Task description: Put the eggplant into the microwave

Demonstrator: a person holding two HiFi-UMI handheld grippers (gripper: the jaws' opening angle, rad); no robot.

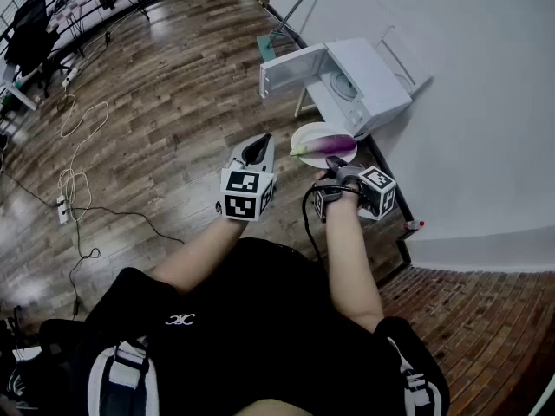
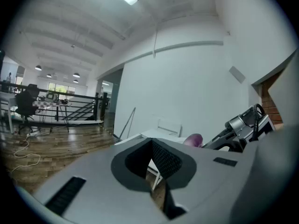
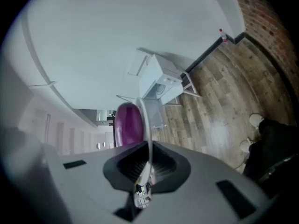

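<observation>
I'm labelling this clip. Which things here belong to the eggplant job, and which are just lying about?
Job: eggplant on plate; right tongs clamping the plate rim; microwave, door open; left tongs, shut and empty.
Lying about: cables on the floor; power strip; red-capped item by the wall.

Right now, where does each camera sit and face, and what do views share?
Head view: on the person's head, looking steeply down at the wood floor; shows both forearms, the left gripper and the right gripper, shut on the plate carrying the eggplant.
Left gripper view: on the left gripper, looking roughly level past its shut, empty jaws toward the white wall.
Right gripper view: on the right gripper, looking down along jaws clamping the plate's rim; the person's shoes show.
Shared: all three show the eggplant and the microwave.
</observation>
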